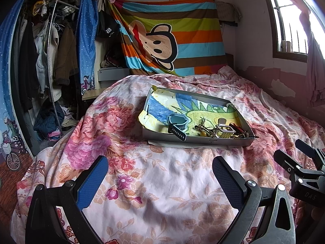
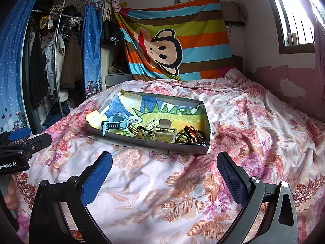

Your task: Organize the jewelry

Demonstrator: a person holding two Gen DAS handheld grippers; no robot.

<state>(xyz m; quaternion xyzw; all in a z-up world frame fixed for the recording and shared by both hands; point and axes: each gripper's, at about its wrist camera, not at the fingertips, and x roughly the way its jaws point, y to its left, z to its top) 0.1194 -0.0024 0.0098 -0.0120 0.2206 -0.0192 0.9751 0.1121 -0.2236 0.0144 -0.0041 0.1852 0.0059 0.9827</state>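
2 grippers, both empty: we hold the left gripper (image 1: 160, 174) and the right gripper (image 2: 164, 172) low in frame over the floral bedspread (image 2: 254, 122), jaws wide apart, short of the tray (image 2: 162, 145).

1 shallow tray, mid-frame on the bed, lined with a child's drawing (image 2: 162, 109). It holds:
- a blue watch (image 2: 116, 122), left end;
- a pale hair claw (image 2: 164, 132), centre;
- dark beaded bracelets (image 2: 191, 135), right end;
- tangled small pieces (image 2: 140, 131) between, too fine for us to tell apart.

Whether sorted or awaiting sorting, we cannot judge. For any pick, we advise approaching from above and closing on 1 item only, clear of the tangle.
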